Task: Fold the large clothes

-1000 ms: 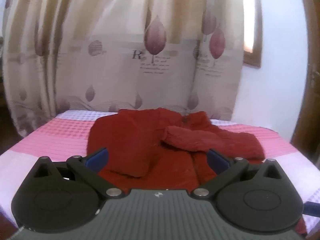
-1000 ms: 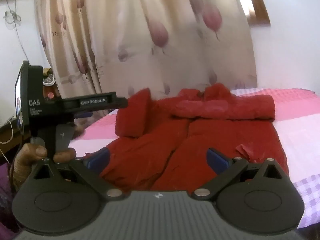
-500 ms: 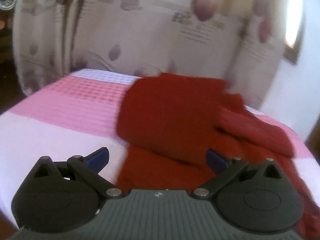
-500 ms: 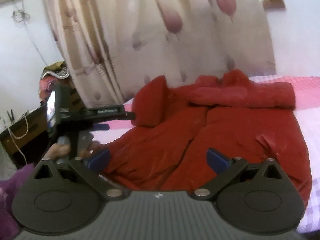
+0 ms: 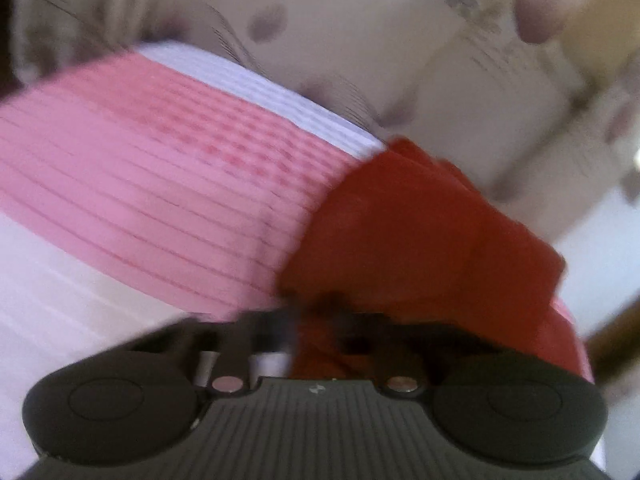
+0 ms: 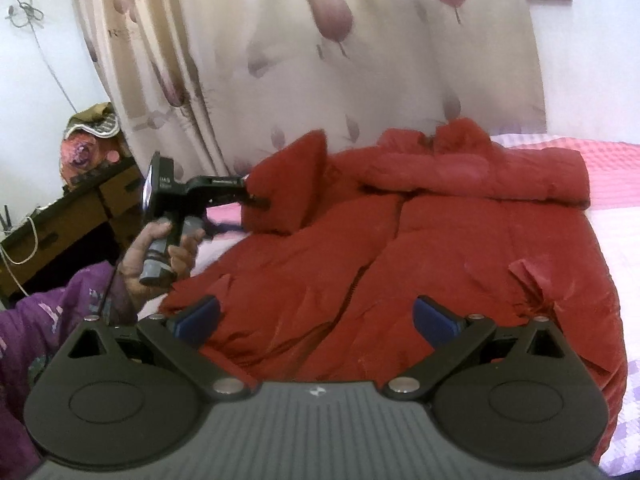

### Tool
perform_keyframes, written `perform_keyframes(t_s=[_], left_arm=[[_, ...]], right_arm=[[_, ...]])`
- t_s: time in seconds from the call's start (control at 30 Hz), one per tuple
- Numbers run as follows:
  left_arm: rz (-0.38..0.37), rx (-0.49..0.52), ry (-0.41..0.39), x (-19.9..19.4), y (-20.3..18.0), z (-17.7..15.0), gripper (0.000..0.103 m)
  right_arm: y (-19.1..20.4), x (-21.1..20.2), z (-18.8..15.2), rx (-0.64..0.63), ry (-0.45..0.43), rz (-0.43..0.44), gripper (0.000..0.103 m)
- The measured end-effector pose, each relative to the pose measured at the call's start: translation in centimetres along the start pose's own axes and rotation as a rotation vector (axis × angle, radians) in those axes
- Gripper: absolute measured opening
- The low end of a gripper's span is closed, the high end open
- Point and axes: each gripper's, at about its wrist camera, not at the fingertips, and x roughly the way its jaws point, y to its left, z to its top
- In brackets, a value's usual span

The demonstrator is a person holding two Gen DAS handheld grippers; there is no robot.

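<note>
The left tool (image 6: 250, 196) has just been closing and now pinches the folded-over sleeve (image 6: 286, 188) of the red jacket (image 6: 400, 264), left of centre in the right wrist view; a hand (image 6: 160, 252) in a purple sleeve (image 6: 52, 320) grips its handle. The right tool (image 6: 318, 318) hangs spread wide over the jacket's lower hem, holding nothing. The puffy jacket lies front up across the pink-and-white bed (image 6: 612, 200), its other sleeve folded over the chest. A patterned curtain (image 6: 320, 60) hangs behind.
</note>
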Motion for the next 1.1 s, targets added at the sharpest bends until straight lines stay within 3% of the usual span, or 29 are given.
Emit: perform_keyframes(t_s=[0.03,0.13,0.3,0.4,0.43,0.47,0.5,0.53,0.57,0.63,0.73,0.83,0.9,0.93,0.97,1.0,1.03,1.1], left_arm=[[0.022,-0.010,-0.030,-0.6,0.3,0.7,0.002],[0.178,0.007,-0.169,-4.2,1.8,2.2,0.000],[0.384,-0.079,-0.296,-9.3,6.9,4.5,0.000],[0.260,-0.095,-0.196,-10.4,9.2,4.8,0.000],[0.204,-0.078,-0.141,-10.0,9.4,4.7,0.006],[0.158,-0.057,-0.088,-9.3,9.1,4.4,0.032],[0.120,-0.039,-0.051,-8.6,8.8,3.9,0.050],[0.087,-0.020,-0.027,-8.1,8.5,2.7,0.086],[0.051,-0.015,-0.019,-7.5,7.9,1.9,0.103],[-0.025,-0.010,-0.017,-6.2,6.5,0.5,0.102],[-0.124,-0.039,0.061,-3.1,5.3,0.0,0.103],[-0.156,-0.117,0.117,0.4,3.9,-0.5,0.102],[-0.184,-0.136,0.079,1.7,3.0,-0.5,0.099],[-0.201,-0.142,0.067,2.2,3.0,-0.3,0.083],[-0.212,-0.140,0.057,2.5,2.6,-0.2,0.054],[-0.169,-0.134,0.045,2.4,2.3,0.2,0.037],[-0.101,-0.119,0.020,1.9,2.2,0.7,0.006],[0.028,-0.091,-0.075,-0.5,1.9,1.3,0.000]], right_arm=[[0.0,0.1,0.2,-0.005,0.002,-0.010,0.103],[0.1,-0.1,0.7,-0.037,-0.027,-0.052,0.103],[-0.2,0.0,3.4,-0.172,-0.080,-0.126,0.103],[-0.5,2.0,5.8,-0.264,-0.085,-0.174,0.103],[-0.5,2.9,6.4,-0.290,-0.088,-0.187,0.103],[-0.4,3.8,7.0,-0.307,-0.089,-0.200,0.103],[-0.4,4.5,7.5,-0.304,-0.092,-0.199,0.103],[-0.3,4.8,7.7,-0.293,-0.097,-0.187,0.103],[-0.3,5.2,7.9,-0.265,-0.104,-0.163,0.103],[-0.2,5.8,8.0,-0.206,-0.106,-0.121,0.103],[-0.3,6.2,7.3,-0.190,-0.077,-0.097,0.103],[-0.1,6.2,6.3,-0.222,-0.053,-0.122,0.103],[-0.4,6.1,6.0,-0.221,-0.047,-0.124,0.103],[-0.5,6.0,6.0,-0.217,-0.047,-0.125,0.103],[-0.7,6.1,5.9,-0.207,-0.043,-0.125,0.103],[-0.9,6.1,5.8,-0.201,-0.040,-0.125,0.103],[-1.0,6.2,5.8,-0.195,-0.036,-0.128,0.103],[-1.2,6.4,5.9,-0.191,-0.032,-0.139,0.103]])
